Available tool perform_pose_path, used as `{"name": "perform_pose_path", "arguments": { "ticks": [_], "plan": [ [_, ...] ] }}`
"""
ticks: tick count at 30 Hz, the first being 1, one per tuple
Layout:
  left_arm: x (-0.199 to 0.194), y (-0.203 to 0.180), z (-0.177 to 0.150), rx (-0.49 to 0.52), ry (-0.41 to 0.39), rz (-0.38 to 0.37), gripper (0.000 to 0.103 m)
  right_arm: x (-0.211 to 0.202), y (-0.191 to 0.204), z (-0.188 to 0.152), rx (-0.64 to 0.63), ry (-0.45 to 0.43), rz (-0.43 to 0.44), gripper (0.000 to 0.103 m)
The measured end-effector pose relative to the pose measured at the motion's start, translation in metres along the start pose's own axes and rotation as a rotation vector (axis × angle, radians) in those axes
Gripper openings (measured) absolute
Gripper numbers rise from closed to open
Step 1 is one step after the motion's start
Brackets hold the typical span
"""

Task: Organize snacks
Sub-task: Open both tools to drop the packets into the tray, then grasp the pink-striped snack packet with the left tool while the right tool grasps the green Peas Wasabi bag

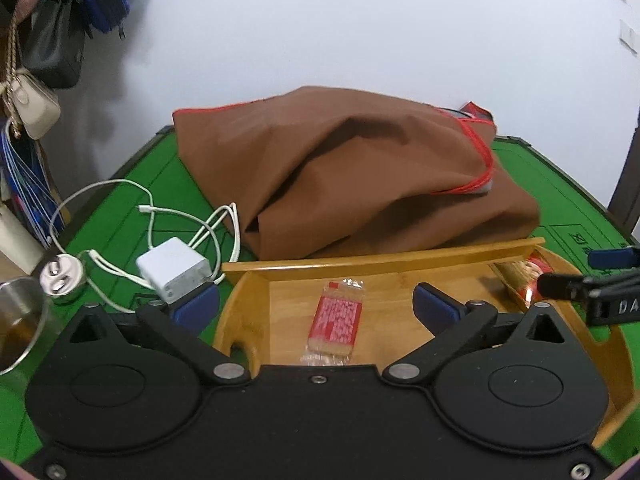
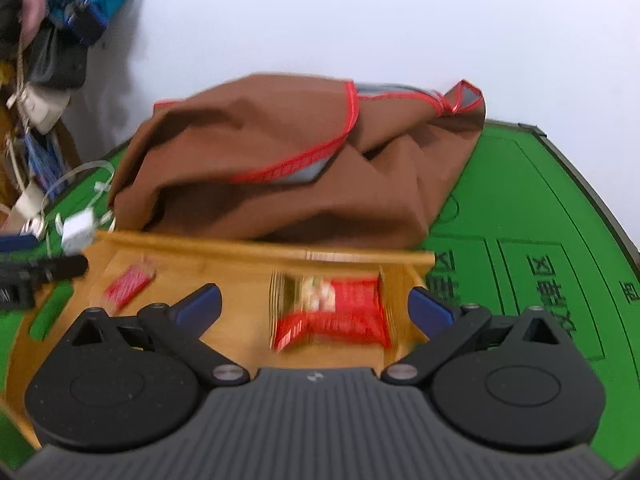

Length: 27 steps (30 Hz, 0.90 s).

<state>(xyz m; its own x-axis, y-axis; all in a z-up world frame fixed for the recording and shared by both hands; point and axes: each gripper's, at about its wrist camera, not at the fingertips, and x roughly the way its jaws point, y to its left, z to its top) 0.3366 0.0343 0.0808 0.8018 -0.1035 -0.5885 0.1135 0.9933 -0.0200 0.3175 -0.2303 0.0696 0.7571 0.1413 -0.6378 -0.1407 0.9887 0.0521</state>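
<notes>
Both grippers (image 1: 316,300) (image 2: 316,304) spread, empty above tray (image 1: 360,264); wafer (image 1: 334,320) and packet (image 2: 340,312) placed; next, likely fetch more snacks.

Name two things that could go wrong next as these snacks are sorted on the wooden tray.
1. The brown bag slumps against the tray's back wall; a reach there could snag it.
2. The charger and its cable lie beside the left gripper, whose open fingers could catch them.
</notes>
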Motion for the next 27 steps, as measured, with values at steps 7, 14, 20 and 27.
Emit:
{"name": "perform_pose_path", "arguments": {
  "ticks": [7, 14, 20, 27],
  "plan": [
    [-0.048, -0.013, -0.021, 0.040, -0.004, -0.026, 0.103, -0.047, -0.005, -0.021, 0.054, -0.024, 0.078, 0.103],
    [-0.084, -0.027, -0.048, 0.056, -0.008, -0.066, 0.103, -0.085, 0.001, -0.043, 0.015, -0.036, 0.074, 0.103],
    [-0.103, -0.031, -0.070, 0.075, 0.003, -0.047, 0.103, -0.101, 0.003, -0.068, 0.015, -0.009, 0.099, 0.103],
    [-0.130, -0.016, -0.097, 0.048, -0.002, -0.104, 0.103, -0.115, -0.007, -0.103, 0.028, 0.005, 0.070, 0.103]
  ]
}}
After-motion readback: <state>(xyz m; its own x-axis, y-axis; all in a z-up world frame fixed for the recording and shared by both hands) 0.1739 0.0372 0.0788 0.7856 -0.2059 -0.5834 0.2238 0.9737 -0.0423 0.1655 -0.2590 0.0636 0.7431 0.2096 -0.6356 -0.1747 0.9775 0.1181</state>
